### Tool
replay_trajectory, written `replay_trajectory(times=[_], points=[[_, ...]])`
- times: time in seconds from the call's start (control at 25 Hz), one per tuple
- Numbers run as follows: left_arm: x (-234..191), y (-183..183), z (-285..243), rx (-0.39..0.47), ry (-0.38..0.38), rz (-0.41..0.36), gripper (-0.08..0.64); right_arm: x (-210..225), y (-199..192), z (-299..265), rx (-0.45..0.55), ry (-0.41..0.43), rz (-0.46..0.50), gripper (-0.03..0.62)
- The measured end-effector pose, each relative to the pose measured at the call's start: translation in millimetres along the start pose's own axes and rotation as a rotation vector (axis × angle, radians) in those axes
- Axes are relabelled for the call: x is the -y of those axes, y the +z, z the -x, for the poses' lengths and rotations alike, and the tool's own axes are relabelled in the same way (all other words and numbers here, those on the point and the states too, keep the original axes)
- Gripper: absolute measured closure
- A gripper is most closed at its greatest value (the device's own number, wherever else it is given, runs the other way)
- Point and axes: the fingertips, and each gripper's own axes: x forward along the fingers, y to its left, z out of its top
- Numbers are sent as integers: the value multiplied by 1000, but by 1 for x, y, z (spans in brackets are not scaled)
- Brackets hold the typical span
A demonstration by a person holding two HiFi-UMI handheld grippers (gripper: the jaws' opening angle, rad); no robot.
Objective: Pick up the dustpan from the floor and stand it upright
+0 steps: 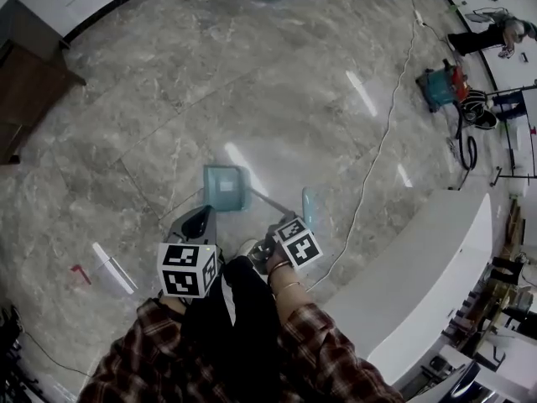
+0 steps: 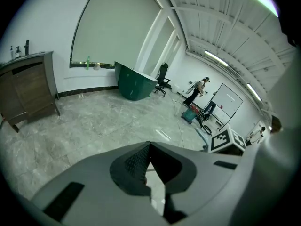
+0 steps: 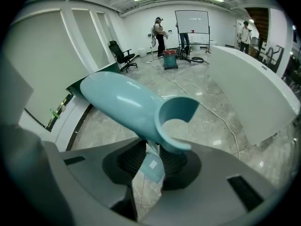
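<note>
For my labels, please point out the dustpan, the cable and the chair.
dustpan (image 1: 225, 188), head view, its pan.
cable (image 1: 382, 145), head view, its floor run.
chair (image 3: 116, 50), right gripper view, its back.

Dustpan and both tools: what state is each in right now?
dustpan: gripped by its handle, not standing upright yet.
right tool: shut on the dustpan handle.
left tool: shut, nothing between its jaws.
</note>
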Motion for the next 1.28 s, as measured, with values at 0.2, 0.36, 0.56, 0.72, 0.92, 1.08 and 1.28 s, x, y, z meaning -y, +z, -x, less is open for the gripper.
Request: replay_trajectory(times=[0.2,0.36,0.56,0.72,0.92,1.08,1.28], points=[[-21,6,18,16,6,18,560,-6,-16,6,-24,-61,-10,509],[-34,12,27,34,22,28,558,-1,-23,10,-40,-93,-26,509],[-31,19,29,52,36,32,558,-9,-32,19,-104,-51,-28,509],[-15,20,27,66,38,34,558,-22,-45,23,-170,45,-16,509],[18,22,32,87,37,21,558,-55,-47,54,-246,265,182,509],[48,36,45,123,21,7,560,-79,-25,99,-264,475,226,509],[87,55,78,184,-3,-32,558,-98,27,165,-203,722,152,511]])
